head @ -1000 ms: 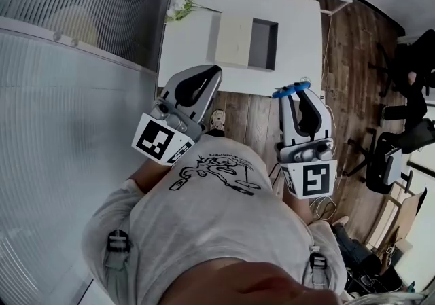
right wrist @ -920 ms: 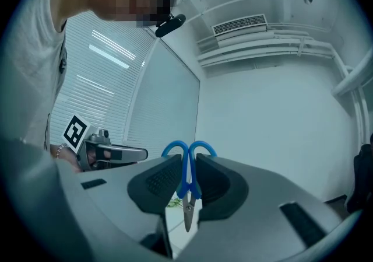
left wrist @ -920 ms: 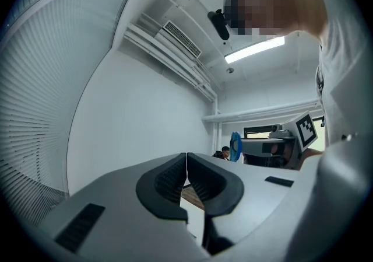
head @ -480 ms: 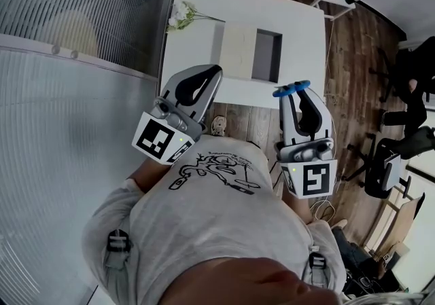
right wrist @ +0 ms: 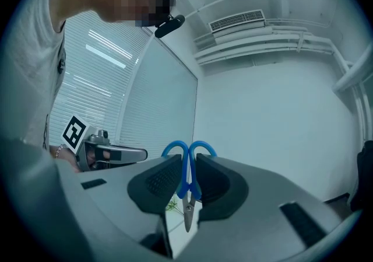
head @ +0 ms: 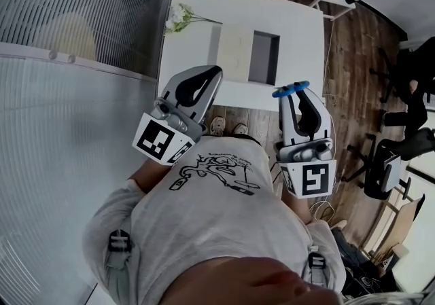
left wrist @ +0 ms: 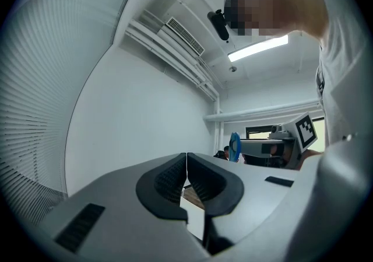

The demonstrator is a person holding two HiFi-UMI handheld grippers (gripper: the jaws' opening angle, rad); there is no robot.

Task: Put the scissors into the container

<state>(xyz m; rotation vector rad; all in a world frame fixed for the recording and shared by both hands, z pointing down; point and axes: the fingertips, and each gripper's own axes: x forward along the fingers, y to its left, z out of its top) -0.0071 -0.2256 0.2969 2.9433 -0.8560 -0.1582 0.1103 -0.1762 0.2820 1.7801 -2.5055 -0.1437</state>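
The right gripper point(right wrist: 186, 164) squeezes the blue scissors point(right wrist: 187, 180). Their handles poke out past its tips. The left gripper point(left wrist: 186, 160) is closed tight with nothing in it. Farther out, the open container point(head: 264, 52) sits on the white table point(head: 299, 22), well apart from the scissors.

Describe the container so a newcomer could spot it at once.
Find the white table at the top of the head view. Near its middle lies the container, a flat rectangular box. Unlike the flowers at the table's left edge, it is pale beige with a dark opening on its right.
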